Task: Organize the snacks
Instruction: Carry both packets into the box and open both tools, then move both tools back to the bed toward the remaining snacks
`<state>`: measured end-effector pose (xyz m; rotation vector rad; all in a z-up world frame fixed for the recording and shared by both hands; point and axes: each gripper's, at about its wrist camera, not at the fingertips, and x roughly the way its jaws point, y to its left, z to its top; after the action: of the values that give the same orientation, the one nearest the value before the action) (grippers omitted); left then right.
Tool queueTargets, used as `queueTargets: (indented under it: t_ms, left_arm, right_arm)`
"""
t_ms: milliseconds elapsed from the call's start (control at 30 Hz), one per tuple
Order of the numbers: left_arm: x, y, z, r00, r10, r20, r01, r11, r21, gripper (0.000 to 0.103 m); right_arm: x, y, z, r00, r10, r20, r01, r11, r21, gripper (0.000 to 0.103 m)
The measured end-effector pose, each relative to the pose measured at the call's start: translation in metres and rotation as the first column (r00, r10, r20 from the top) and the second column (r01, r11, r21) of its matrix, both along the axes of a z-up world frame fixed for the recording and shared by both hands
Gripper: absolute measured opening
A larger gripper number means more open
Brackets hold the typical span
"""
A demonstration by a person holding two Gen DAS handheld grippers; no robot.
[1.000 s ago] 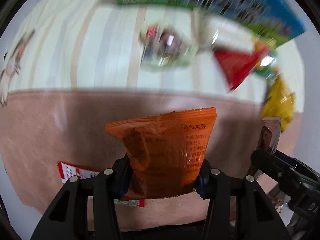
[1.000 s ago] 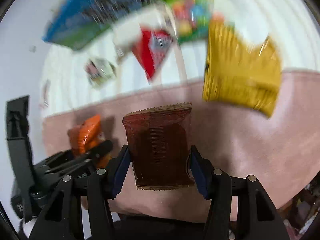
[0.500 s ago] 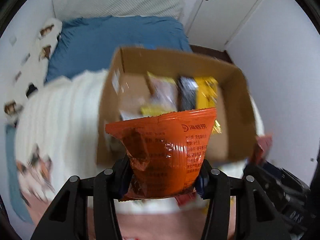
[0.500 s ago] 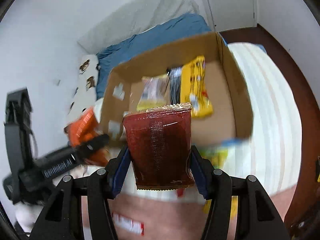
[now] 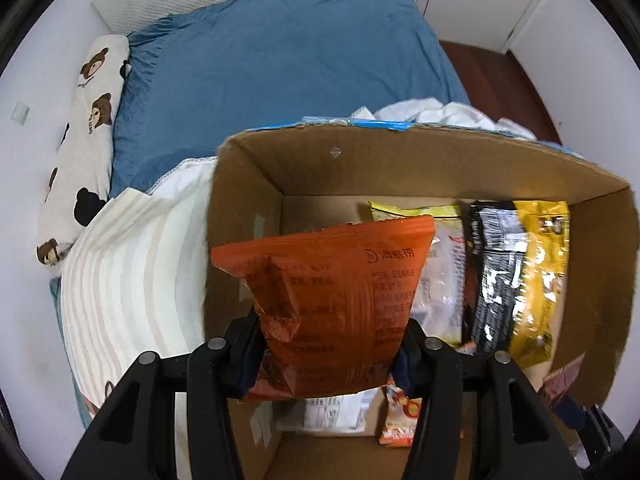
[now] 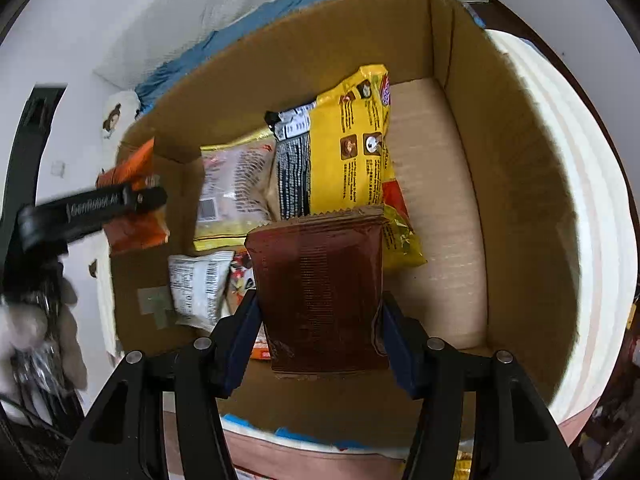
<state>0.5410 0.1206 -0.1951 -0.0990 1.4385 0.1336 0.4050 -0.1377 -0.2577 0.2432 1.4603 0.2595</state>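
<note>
The left gripper (image 5: 330, 354) is clamped on an orange snack bag (image 5: 332, 304), held over the left end of the open cardboard box (image 5: 400, 160); the bag hides part of the box floor. Inside the box, right of that bag, lie a pale packet (image 6: 232, 188), a black packet (image 6: 294, 168) and a yellow bag (image 6: 352, 140). The right gripper (image 6: 320, 338) grips a dark brown pouch (image 6: 320, 292) above the box's middle, its print too blurred to read, perhaps foil.

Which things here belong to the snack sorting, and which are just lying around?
Job: orange packet in left gripper; brown packet in right gripper; box; yellow bag inside.
Lying about: blue sheet; bear pillow; striped blanket.
</note>
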Motion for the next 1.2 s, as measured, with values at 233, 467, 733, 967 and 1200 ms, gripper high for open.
queueTargets:
  t_ms: [233, 467, 733, 967, 1200]
  left_arm:
    - [0.013, 0.006, -0.019, 0.999, 0.021, -0.035, -0.024, 0.996, -0.083, 0.085]
    - [-0.001, -0.001, -0.008, 1.0, 0.029, -0.011, -0.03, 0.996, -0.082, 0.085]
    - [-0.054, -0.017, 0.039, 0.984, -0.001, 0.176, 0.012, 0.998, -0.061, 0.085]
    - [-0.123, -0.026, 0.069, 0.955, 0.002, 0.297, 0.009, 0.999, -0.036, 0.085]
    - [-0.18, -0.036, 0.099, 0.917, -0.012, 0.399, 0.01, 1.0, 0.007, 0.085]
  right_arm:
    - [0.001, 0.003, -0.016, 0.997, 0.051, -0.064, -0.056, 0.995, -0.079, 0.098]
    - [0.005, -0.008, -0.009, 0.999, 0.032, -0.036, -0.034, 0.998, -0.059, 0.098]
    - [-0.014, -0.016, 0.025, 0.994, 0.046, 0.098, -0.039, 0.996, -0.075, 0.098]
    - [-0.051, -0.02, 0.059, 0.96, 0.077, 0.268, -0.041, 0.989, -0.139, 0.097]
    - [-0.087, -0.026, 0.101, 0.922, 0.093, 0.375, -0.039, 0.988, -0.15, 0.096]
